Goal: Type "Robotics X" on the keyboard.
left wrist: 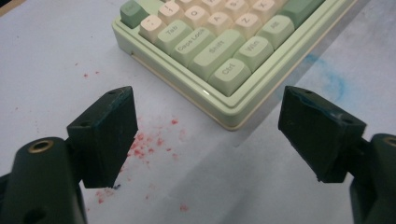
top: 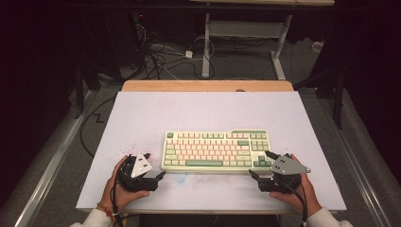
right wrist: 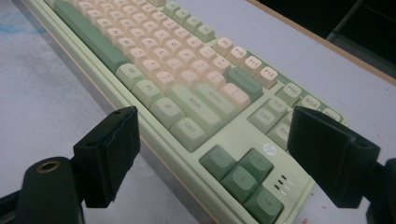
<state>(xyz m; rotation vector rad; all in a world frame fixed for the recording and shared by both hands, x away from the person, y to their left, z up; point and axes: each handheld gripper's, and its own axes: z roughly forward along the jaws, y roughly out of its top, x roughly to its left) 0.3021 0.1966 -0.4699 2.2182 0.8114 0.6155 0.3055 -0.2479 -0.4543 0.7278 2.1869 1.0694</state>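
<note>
Pale green and cream plastic keyboard (top: 216, 150) lay flat on the white table (top: 142, 118), a little nearer than its middle, long side running left to right; nothing stacked on it.

Left gripper (top: 157, 166) sat just off the keyboard's near left corner; jaws stood wide apart with nothing between them; in the left gripper view the corner by the Ctrl key lay ahead of the open gap, untouched. Right gripper (top: 261, 165) sat at the near right corner, jaws likewise wide and empty; in the right gripper view the dark green arrow keys (right wrist: 243, 177) lay between and beyond the two black jaws, no contact seen.

Red specks (left wrist: 144, 144) dotted the table beside the left gripper; a faint blue smear (left wrist: 327, 79) marked the table along the keyboard's near edge.

Handling, as judged: a rigid one-piece case, moderately heavy for its size, unlikely to flex; smooth plastic sides probably slippery under the pads; keycaps sit loose on their switches and could press down or pop off, so a poor place to grip. Best hold would be the short end walls or the raised rim at each corner, one gripper per end, pads on the case and clear of the keys; a lift from one end alone would likely tip or slide it.
</note>
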